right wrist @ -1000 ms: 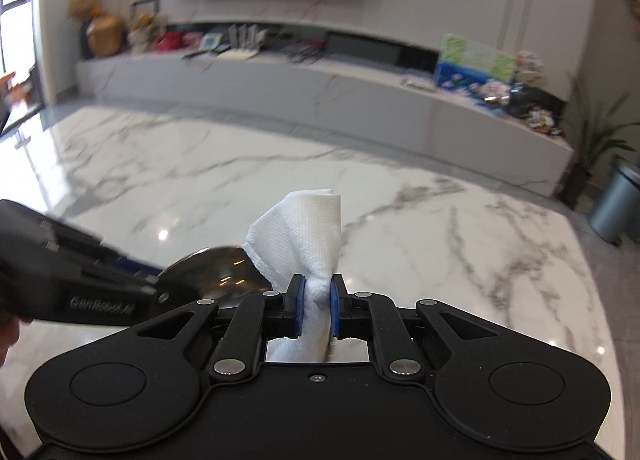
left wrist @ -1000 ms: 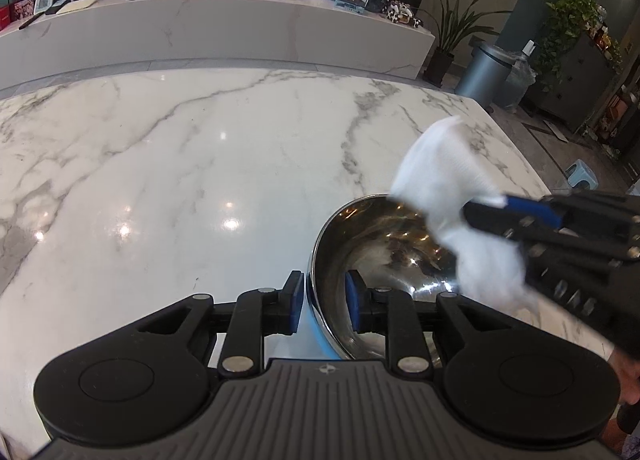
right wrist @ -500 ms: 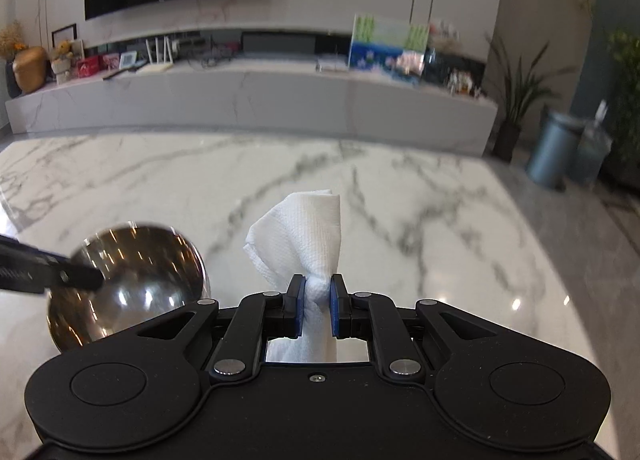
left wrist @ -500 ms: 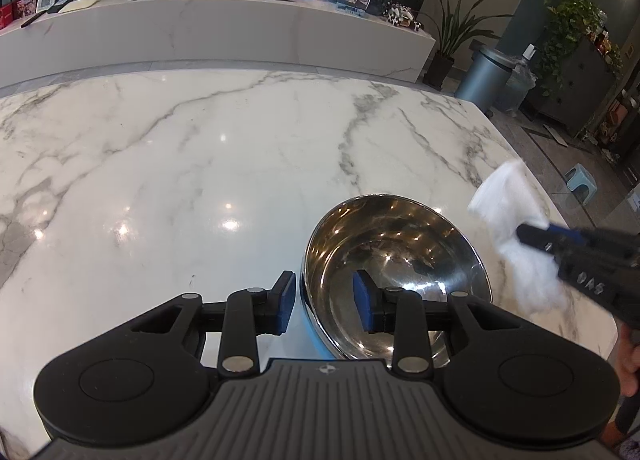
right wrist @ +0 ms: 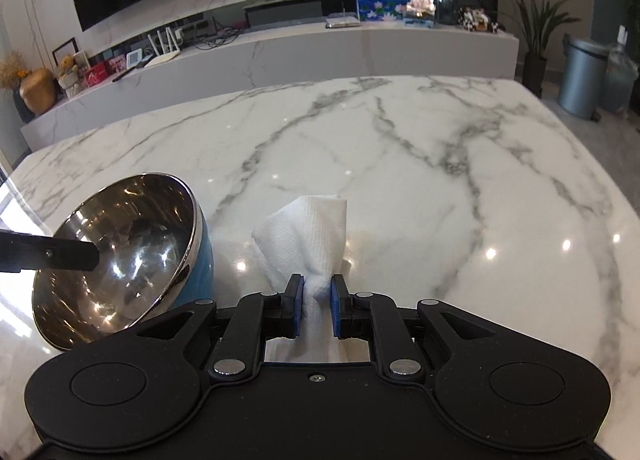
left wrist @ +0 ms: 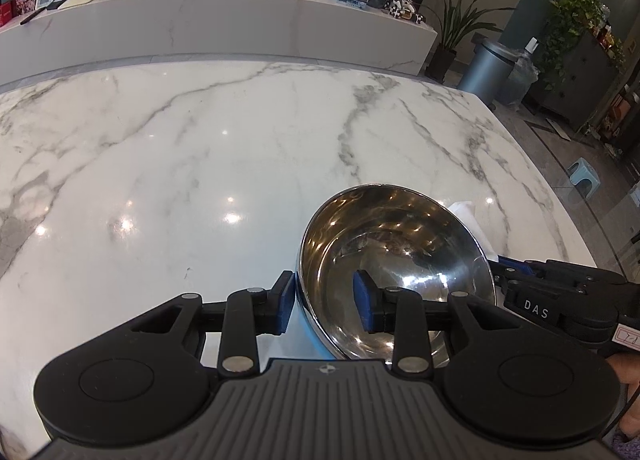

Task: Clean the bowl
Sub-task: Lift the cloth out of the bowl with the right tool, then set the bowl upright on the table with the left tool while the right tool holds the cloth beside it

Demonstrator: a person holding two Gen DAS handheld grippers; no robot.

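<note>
Nearby, a tilted bowl (left wrist: pixel 394 260) rests on the marble bench (left wrist: pixel 200 148), its rim between the left gripper's (left wrist: pixel 326 306) slack jaws. Right gripper (right wrist: pixel 316 300), jaws opening, pinches a tissue (right wrist: pixel 308 236) beside it.

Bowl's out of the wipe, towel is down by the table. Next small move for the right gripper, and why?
Probably finish letting go. The right gripper is opening with the paper towel between its pads, low over the marble table, beside the tilted bowl that the left gripper straddles at the rim. Then back away.
</note>
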